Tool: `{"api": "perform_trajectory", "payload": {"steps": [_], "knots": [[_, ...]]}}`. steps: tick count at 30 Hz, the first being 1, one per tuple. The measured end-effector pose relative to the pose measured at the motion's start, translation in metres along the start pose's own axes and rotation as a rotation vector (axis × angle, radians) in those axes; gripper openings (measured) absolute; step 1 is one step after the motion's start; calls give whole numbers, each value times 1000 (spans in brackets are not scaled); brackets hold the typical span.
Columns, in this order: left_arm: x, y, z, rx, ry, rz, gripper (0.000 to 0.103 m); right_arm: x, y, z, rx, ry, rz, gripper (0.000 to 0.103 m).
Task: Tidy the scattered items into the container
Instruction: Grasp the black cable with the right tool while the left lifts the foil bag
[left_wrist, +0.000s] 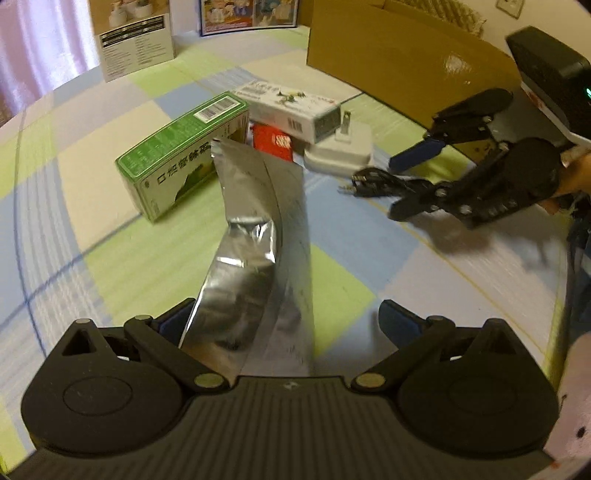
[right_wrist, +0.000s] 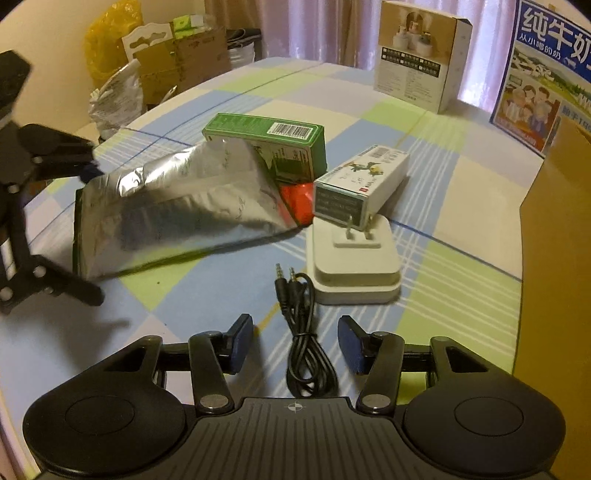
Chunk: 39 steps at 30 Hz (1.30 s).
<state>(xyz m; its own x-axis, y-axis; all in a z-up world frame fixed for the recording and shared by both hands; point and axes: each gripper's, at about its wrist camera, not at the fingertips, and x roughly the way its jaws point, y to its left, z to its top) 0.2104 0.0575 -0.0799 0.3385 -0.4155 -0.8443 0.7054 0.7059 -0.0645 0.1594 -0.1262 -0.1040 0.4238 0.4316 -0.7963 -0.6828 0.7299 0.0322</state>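
A silver foil bag (left_wrist: 258, 229) stands up between the wide jaws of my left gripper (left_wrist: 286, 310) and leans on the left finger; the pads do not press it. In the right wrist view the bag (right_wrist: 177, 218) rests on the table with the left gripper (right_wrist: 92, 225) around its left edge. My right gripper (right_wrist: 295, 325) is open astride a black audio cable (right_wrist: 306, 354), apart from both pads; the left wrist view shows that right gripper (left_wrist: 397, 188) over the cable (left_wrist: 380, 181). A cardboard box (left_wrist: 399, 55) (right_wrist: 554, 240) stands at the right.
On the checked cloth lie a green carton (left_wrist: 177, 158) (right_wrist: 269, 140), a white carton (left_wrist: 291, 107) (right_wrist: 358, 181), a red packet (left_wrist: 275, 142) (right_wrist: 297, 201) and a white plug adapter (left_wrist: 340, 151) (right_wrist: 354, 258). A tall product box (right_wrist: 417, 55) and a blue milk carton (right_wrist: 535, 74) stand behind.
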Motion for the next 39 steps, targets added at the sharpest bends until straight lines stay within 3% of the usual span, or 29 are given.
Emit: {"api": "perform_trajectory", "payload": {"steps": [2,10,16,17,18,19,20,21,25,31,33,34,37,39], "knots": [[-8,-7,-3,-26,-18,26,101,-2,3,1,3,7,-2,14],[-16,-13,25,-84,-39,145,100,-16,6,-13,124,16,8,13],[17,-19,53,-61,66,171,79,-20,4,-17,158,-6,6,13],[23,-19,55,-59,87,167,68,-20,4,-17,159,-14,6,16],[28,-20,57,-55,108,172,66,-20,4,-18,162,-21,11,18],[32,-21,57,-48,125,184,63,-20,4,-18,167,-25,23,27],[35,-22,57,-40,138,196,54,-20,4,-18,170,-29,32,38],[35,-22,56,-38,144,197,51,-21,5,-18,167,-31,32,43],[25,-29,47,-76,150,186,44,-20,11,-19,125,-29,17,46],[9,-43,24,-137,140,166,44,-18,19,-20,69,-13,-20,46],[8,-43,22,-155,135,162,46,-17,21,-20,55,-9,-38,40],[9,-42,23,-160,136,159,51,-18,21,-21,57,-10,-50,32],[11,-39,27,-163,142,152,53,-18,18,-20,66,-10,-68,14],[16,-38,29,-160,154,151,53,-17,18,-20,70,-12,-71,13]]}}
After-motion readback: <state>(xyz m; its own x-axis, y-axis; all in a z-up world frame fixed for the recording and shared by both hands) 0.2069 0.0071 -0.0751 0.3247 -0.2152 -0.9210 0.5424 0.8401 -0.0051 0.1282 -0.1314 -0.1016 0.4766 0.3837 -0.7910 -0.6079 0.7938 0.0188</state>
